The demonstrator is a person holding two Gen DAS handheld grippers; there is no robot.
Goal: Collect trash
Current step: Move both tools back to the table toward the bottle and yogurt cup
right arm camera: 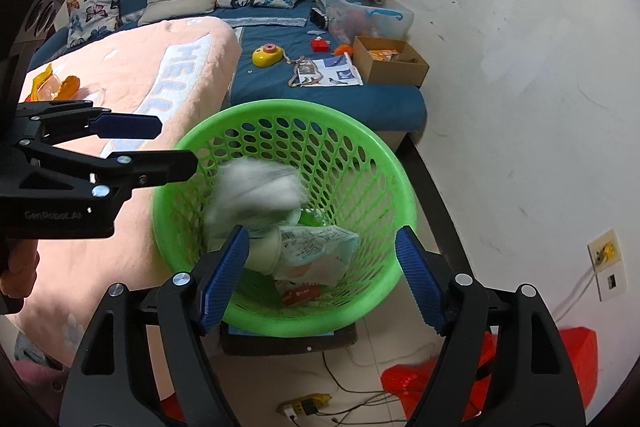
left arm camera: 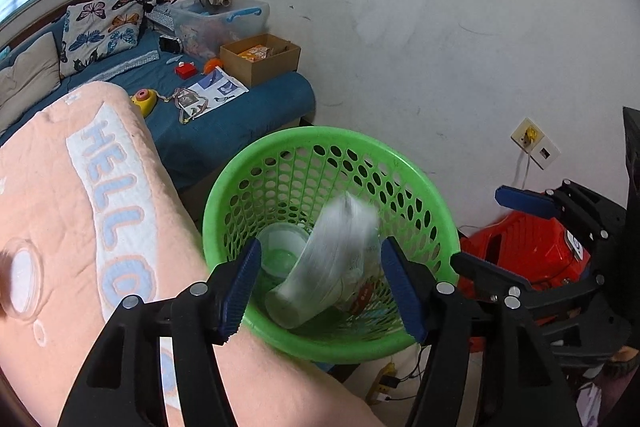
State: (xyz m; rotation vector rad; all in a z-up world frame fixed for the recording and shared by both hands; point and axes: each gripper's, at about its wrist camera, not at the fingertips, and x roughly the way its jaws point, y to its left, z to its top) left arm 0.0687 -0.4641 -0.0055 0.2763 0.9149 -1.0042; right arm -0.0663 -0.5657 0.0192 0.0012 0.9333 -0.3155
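Observation:
A green perforated basket point(left arm camera: 280, 147) stands beside the bed; it also shows in the right wrist view point(right arm camera: 360, 155). A blurred white crumpled piece of trash point(left arm camera: 340, 243) is in mid-air inside the basket, apart from both grippers; the right wrist view shows it too point(right arm camera: 256, 187). Below it lie a clear cup point(left arm camera: 282, 255), wrappers point(right arm camera: 316, 251) and a red packet point(right arm camera: 300, 295). My left gripper point(left arm camera: 324, 287) is open and empty over the basket's near rim. My right gripper point(right arm camera: 324, 279) is open and empty over the basket too. Orange wrappers point(right arm camera: 56, 87) lie on the pink blanket.
A pink blanket point(left arm camera: 60, 207) covers the bed to the left, with a clear plastic lid point(left arm camera: 22, 279) on it. A cardboard box point(left arm camera: 260, 59), toys and papers lie on the blue mattress behind. A red stool point(left arm camera: 528, 247), a power strip point(right arm camera: 304, 405) and cables are on the floor.

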